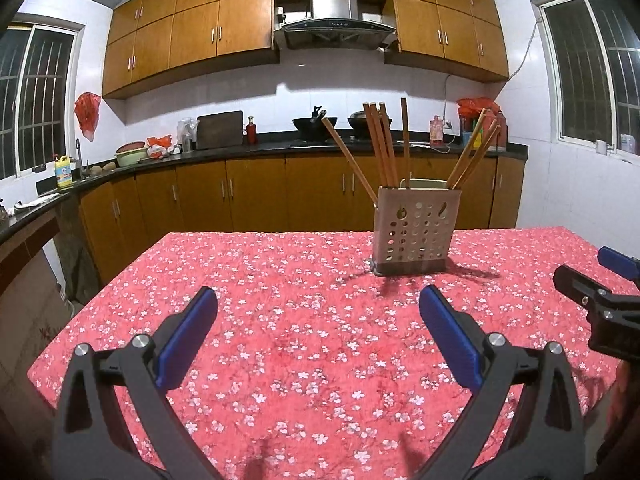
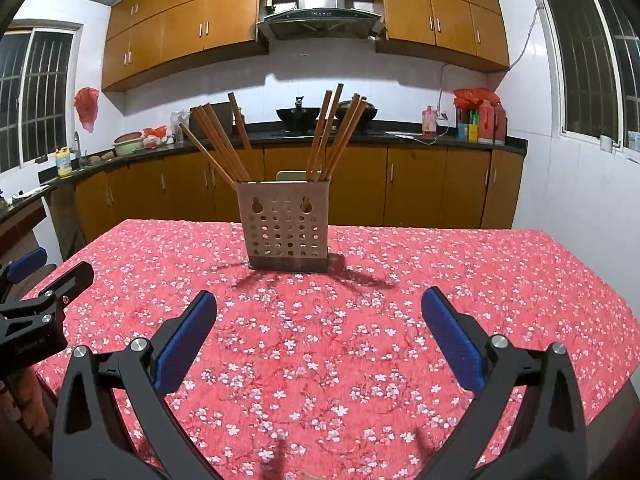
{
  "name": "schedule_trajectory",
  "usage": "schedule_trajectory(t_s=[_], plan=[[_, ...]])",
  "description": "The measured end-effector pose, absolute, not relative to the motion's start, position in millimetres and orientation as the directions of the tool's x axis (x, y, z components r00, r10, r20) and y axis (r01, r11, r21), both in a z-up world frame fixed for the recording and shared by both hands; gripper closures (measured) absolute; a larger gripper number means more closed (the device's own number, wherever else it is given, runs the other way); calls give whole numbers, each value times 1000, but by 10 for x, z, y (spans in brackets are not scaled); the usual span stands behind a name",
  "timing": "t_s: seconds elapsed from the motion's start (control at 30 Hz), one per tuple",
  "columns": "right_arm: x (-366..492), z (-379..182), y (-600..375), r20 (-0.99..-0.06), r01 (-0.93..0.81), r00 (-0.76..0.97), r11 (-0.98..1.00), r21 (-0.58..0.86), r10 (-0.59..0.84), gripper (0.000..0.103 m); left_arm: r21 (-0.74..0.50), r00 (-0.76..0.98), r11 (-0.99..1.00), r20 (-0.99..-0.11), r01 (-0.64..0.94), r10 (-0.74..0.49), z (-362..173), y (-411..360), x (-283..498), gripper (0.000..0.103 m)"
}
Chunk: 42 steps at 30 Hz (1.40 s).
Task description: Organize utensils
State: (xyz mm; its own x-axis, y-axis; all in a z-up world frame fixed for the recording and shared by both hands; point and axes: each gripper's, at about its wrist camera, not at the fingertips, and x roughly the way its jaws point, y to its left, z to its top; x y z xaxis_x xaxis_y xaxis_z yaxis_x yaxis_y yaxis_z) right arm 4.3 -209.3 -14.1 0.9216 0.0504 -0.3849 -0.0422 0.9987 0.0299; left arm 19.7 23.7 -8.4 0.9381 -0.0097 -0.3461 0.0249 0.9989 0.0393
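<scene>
Wooden kitchen cabinets and a steel range hood (image 2: 320,0) fill the background, and in front of them stands a counter covered with a red cloth printed with small white blossoms (image 2: 360,340). On the far middle of that cloth sits the task's thing: a pale, perforated square utensil holder on a dark base (image 2: 283,228), with two loose bunches of long brown wooden chopsticks (image 2: 224,148) leaning outward from its top. No utensil lies loose on the cloth in either view.

The left hand-held gripper (image 1: 318,336) hovers over the near part of the cloth with its blue-padded fingers spread wide and nothing between them. The right hand-held gripper (image 2: 319,340) is likewise spread and empty, well short of the holder; each gripper shows at the edge of the other's view.

The chopsticks look light, stiff and thin, probably smooth enough to twist or slide in a pinch. Taking one or a small bunch on the upper shaft, above the rim, across the pads, seems soundest. The holder looks light and top-heavy with the sticks fanned out, so a sideways tug could tip it; steadying its wall with the other gripper would be prudent.
</scene>
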Motion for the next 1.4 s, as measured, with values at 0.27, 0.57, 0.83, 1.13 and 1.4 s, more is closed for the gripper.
schedule_trajectory(t_s=[0.27,0.57,0.83,1.13,1.4], plan=[[44,-135,-2108,-386,-42,921,999,32,51,2,39,937,999,-348,29,-14,-99,240,200,4],[38,-145,-2122,-386,-38,921,999,36,49,2,39,935,999,-354,33,-17,-118,235,215,4],[39,-143,-2121,-386,-38,921,999,36,49,2,34,933,999,-359,32,-18,-127,225,230,4],[46,-143,-2126,-387,-38,921,999,38,50,2,33,933,999,-359,31,-17,-129,209,229,4],[47,-145,-2121,-388,-38,920,999,38,50,2,33,933,999,-359,32,-18,-128,210,229,4]])
